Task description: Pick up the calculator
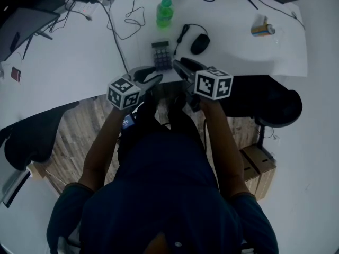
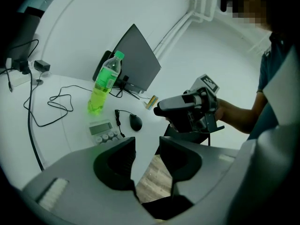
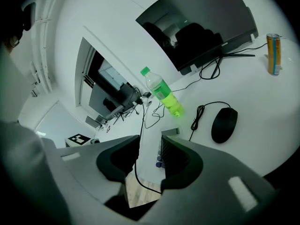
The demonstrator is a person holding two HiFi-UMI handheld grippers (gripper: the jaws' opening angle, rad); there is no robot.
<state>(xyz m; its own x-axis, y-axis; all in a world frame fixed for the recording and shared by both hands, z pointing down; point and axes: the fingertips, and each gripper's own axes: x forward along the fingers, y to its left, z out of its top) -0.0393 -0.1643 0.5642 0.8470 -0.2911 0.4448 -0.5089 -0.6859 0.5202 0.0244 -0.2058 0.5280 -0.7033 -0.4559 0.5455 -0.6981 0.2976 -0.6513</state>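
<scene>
The calculator (image 1: pixel 161 55) lies near the front edge of the white desk (image 1: pixel 79 62), dark with rows of keys. In the left gripper view the calculator (image 2: pixel 104 131) sits just beyond my left gripper (image 2: pixel 147 149), which is open and empty. My right gripper (image 1: pixel 180 67) hovers at the desk edge just right of the calculator, also open with nothing held. In the right gripper view, the right gripper (image 3: pixel 151 149) has the calculator (image 3: pixel 168 132) mostly hidden behind its right-hand jaw. The left gripper (image 1: pixel 153 81) is at the desk edge, below the calculator.
A green bottle (image 1: pixel 164 12) stands behind the calculator, a black mouse (image 1: pixel 199 43) to its right, a can (image 1: pixel 262 29) lies farther right. Cables (image 1: pixel 119 30) trail across the desk. A monitor (image 3: pixel 201 27) is at the back. Chairs (image 1: pixel 275 105) and cardboard boxes (image 1: pixel 257 165) stand below the desk edge.
</scene>
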